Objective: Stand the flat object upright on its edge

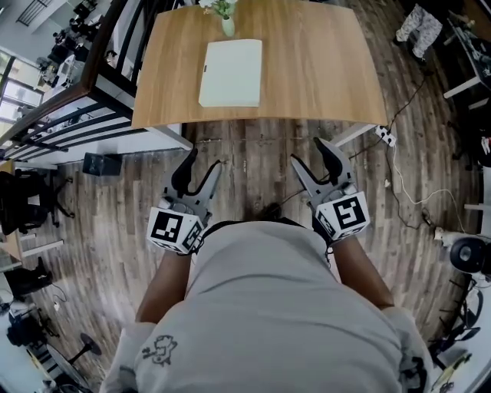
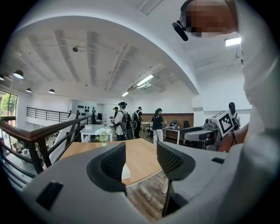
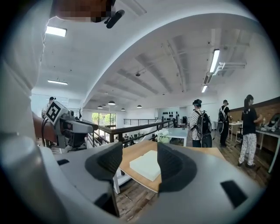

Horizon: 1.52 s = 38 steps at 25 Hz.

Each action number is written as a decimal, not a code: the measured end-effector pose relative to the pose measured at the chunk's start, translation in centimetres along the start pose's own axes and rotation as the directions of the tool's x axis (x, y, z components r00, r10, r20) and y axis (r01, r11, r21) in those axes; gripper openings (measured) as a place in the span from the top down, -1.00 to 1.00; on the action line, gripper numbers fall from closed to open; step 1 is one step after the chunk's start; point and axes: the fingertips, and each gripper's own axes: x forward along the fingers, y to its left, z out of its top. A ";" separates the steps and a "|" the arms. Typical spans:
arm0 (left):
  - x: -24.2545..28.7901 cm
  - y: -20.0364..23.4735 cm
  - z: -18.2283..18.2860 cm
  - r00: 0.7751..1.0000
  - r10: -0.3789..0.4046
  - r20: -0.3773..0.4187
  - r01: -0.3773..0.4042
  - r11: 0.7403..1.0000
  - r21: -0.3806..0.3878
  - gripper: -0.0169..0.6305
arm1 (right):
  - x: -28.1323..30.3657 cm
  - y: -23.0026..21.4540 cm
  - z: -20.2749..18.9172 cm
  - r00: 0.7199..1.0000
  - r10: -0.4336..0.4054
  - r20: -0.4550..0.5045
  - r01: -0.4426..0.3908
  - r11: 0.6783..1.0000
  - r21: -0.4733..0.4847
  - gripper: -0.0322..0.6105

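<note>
A rectangular light-wood tabletop (image 1: pixel 322 69) is standing on a dark plank floor (image 1: pixel 253 165) in an open office loft, with a black metal railing (image 1: pixel 100 61) running along its left side. Ahead of both claws and well apart from them, the pale cream flat rectangular slab (image 1: pixel 231 73) is lying flat on the tabletop, matte and smooth. Just beyond it a small pale-green vase of white flowers (image 1: pixel 228 23) is standing. The left grey plastic claw (image 1: pixel 203 163) and the right grey plastic claw (image 1: pixel 308 153) are hovering over the floor short of the table edge. Each is gaping wide with nothing between its dimpled black pads (image 2: pixel 114 164). Each is also carrying a cube of black-and-white square markers (image 1: pixel 175 229). Far ahead, people (image 3: pixel 201 122) are standing among desks.
</note>
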 end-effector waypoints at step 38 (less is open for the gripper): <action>15.8 26.4 1.7 0.986 -0.165 -0.006 0.165 0.986 -0.002 0.29 | 25.6 -4.9 3.5 0.975 -0.206 -0.079 0.210 0.977 0.040 0.10</action>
